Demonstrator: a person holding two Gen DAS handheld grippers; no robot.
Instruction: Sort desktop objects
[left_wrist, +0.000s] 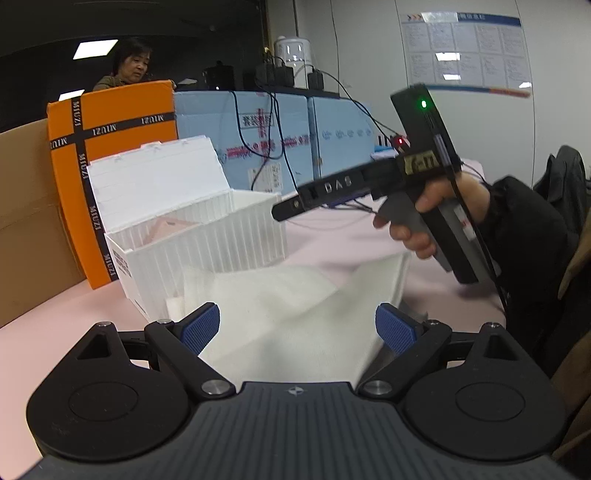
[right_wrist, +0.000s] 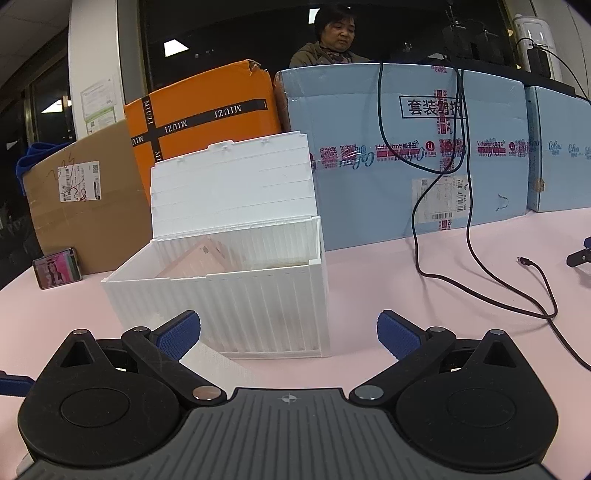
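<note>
While both claws, the left gripper (left_wrist: 297, 326) and right gripper (right_wrist: 288, 330), gape empty, the white sheet (left_wrist: 295, 295) at lower centre wants a flat edge pinch toward the open bin (right_wrist: 236, 273).

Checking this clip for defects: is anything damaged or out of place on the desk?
The orange box has a torn top corner, and a loose cable trails unplugged across the pink table. The white storage box looks intact, lid open.

An office or workroom: a wall chart (left_wrist: 465, 51) of printed sheets, shipping cartons (right_wrist: 402, 147) with labels stacked along a pink table (right_wrist: 443, 280), charging cables (right_wrist: 461, 229) trailing across it, ceiling panel lights, and a person (right_wrist: 334, 37) seated behind.
</note>
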